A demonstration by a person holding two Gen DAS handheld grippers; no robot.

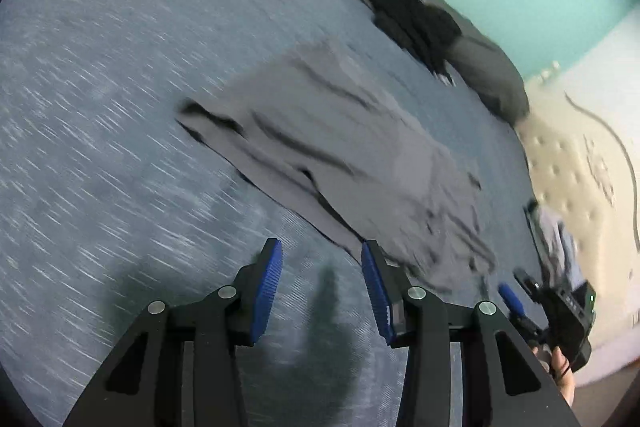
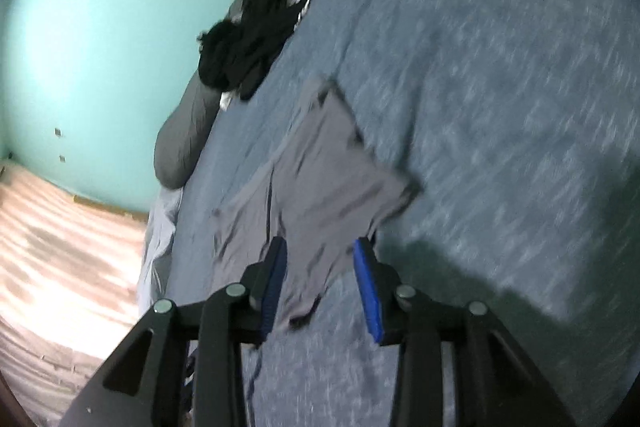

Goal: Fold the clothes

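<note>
Both grippers, left gripper (image 1: 322,291) and right gripper (image 2: 320,287), gape, seemingly empty, above grey garment (image 1: 340,155).

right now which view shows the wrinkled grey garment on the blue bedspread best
The left wrist view: the wrinkled grey garment lies spread across mid-frame, unobstructed. In the right wrist view the open right gripper hides part of its near edge.
</note>
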